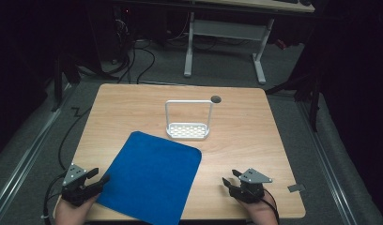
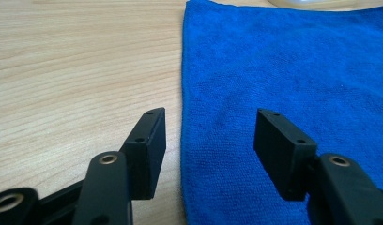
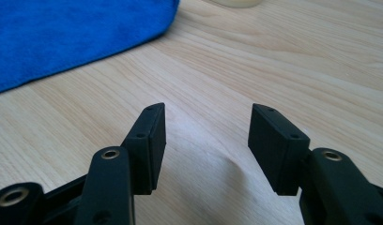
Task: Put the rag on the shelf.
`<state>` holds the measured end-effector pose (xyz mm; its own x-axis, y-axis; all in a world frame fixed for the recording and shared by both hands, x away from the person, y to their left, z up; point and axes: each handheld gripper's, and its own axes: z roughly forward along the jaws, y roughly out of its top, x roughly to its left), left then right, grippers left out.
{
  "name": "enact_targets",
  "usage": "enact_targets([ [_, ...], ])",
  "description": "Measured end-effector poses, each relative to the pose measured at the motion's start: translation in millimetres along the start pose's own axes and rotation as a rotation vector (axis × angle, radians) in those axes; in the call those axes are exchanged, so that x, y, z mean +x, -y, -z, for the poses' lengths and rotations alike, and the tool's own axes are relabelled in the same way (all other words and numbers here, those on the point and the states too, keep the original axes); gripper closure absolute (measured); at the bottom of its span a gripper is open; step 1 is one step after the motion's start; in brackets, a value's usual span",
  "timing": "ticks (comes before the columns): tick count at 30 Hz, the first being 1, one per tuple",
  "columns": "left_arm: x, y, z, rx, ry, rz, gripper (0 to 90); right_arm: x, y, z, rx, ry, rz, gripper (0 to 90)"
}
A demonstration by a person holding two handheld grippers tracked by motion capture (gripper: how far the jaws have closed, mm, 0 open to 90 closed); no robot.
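A wooden counter (image 1: pixel 133 101) is seen from above. A blue cloth (image 1: pixel 149 176) is laid flat near its front edge, left of centre. A white rack (image 1: pixel 188 121) is set upright just behind the cloth. The left tool (image 1: pixel 99 177) is held spread at the cloth's left edge, pinching nothing. The right tool (image 1: pixel 229 177) is held spread over bare wood, well right of the cloth.
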<state>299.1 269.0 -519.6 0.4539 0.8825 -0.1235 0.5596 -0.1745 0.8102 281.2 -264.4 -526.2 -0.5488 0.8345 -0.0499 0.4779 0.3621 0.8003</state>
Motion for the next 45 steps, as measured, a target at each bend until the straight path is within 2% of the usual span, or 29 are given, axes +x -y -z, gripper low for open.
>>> enact_targets([
  [4, -0.8, 0.1, -0.3, 0.005, 0.036, 0.020, 51.7, 8.7, -7.7, -5.3, -0.015, -0.040, 0.016, 50.6],
  [7, -3.4, -2.1, -3.6, 0.017, 0.070, 0.033, 58.2, 23.4, -17.3, -15.7, -0.013, -0.108, 0.020, 53.9],
  [8, -5.8, -3.4, -5.7, 0.027, 0.078, 0.024, 62.0, 30.3, -21.1, -19.2, -0.010, -0.126, 0.036, 58.2],
  [9, -7.7, -4.0, -7.3, 0.030, 0.082, 0.016, 64.7, 40.1, -25.4, -21.4, -0.018, -0.151, 0.074, 63.8],
  [11, -12.0, -5.6, -12.4, 0.060, 0.109, -0.005, 73.3, 55.4, -34.2, -26.1, -0.029, -0.171, 0.124, 74.2],
  [13, -15.1, -5.6, -17.4, 0.092, 0.116, -0.021, 80.5, 69.0, -44.8, -33.2, -0.028, -0.218, 0.140, 82.4],
  [14, -15.1, -5.6, -17.4, 0.092, 0.116, -0.021, 83.8, 76.2, -49.3, -37.9, -0.018, -0.230, 0.161, 86.7],
  [15, -18.7, -4.7, -21.5, 0.128, 0.109, -0.051, 86.5, 82.8, -53.0, -43.4, -0.005, -0.247, 0.180, 89.0],
  [18, -22.5, -2.4, -25.2, 0.166, 0.104, -0.088, 88.4, 99.1, -57.6, -56.5, 0.042, -0.283, 0.232, 90.0],
  [21, -23.2, -1.9, -25.2, 0.168, 0.108, -0.101, 88.6, 107.3, -54.3, -66.1, 0.106, -0.294, 0.263, 90.0],
  [28, -24.4, 0.3, -24.3, 0.166, 0.143, -0.086, 87.9, 100.3, -50.3, -64.8, 0.101, -0.295, 0.238, 90.0],
  [32, -35.9, 2.0, -24.5, 0.175, 0.206, -0.096, 87.1, 87.2, -42.9, -56.5, 0.102, -0.283, 0.205, 90.0],
  [34, -38.4, 2.1, -24.8, 0.179, 0.219, -0.099, 87.1, 81.3, -39.7, -52.9, 0.101, -0.270, 0.187, 90.0],
  [35, -44.4, 2.3, -25.6, 0.186, 0.244, -0.102, 87.1, 81.3, -39.7, -52.9, 0.101, -0.270, 0.187, 90.0],
  [36, -47.7, 2.3, -26.1, 0.190, 0.258, -0.108, 86.9, 76.1, -36.8, -49.1, 0.103, -0.259, 0.172, 90.0],
  [38, -62.3, 2.7, -28.5, 0.205, 0.313, -0.131, 86.4, 67.6, -31.4, -40.7, 0.113, -0.233, 0.158, 90.0],
  [39, -66.4, 2.9, -29.1, 0.209, 0.331, -0.134, 86.4, 64.2, -29.4, -36.9, 0.122, -0.219, 0.161, 90.0],
  [40, -66.4, 2.9, -29.1, 0.209, 0.331, -0.134, 86.2, 61.6, -27.9, -34.4, 0.122, -0.209, 0.166, 90.0],
  [41, -80.0, 3.9, -31.4, 0.217, 0.380, -0.157, 85.8, 55.6, -24.7, -28.8, 0.132, -0.190, 0.161, 90.0],
  [44, -93.5, 4.5, -33.8, 0.221, 0.422, -0.188, 85.0, 47.4, -19.5, -22.5, 0.131, -0.171, 0.144, 90.0],
  [45, -104.6, 4.8, -37.0, 0.227, 0.473, -0.205, 83.7, 37.5, -13.4, -14.6, 0.133, -0.147, 0.120, 90.0],
])
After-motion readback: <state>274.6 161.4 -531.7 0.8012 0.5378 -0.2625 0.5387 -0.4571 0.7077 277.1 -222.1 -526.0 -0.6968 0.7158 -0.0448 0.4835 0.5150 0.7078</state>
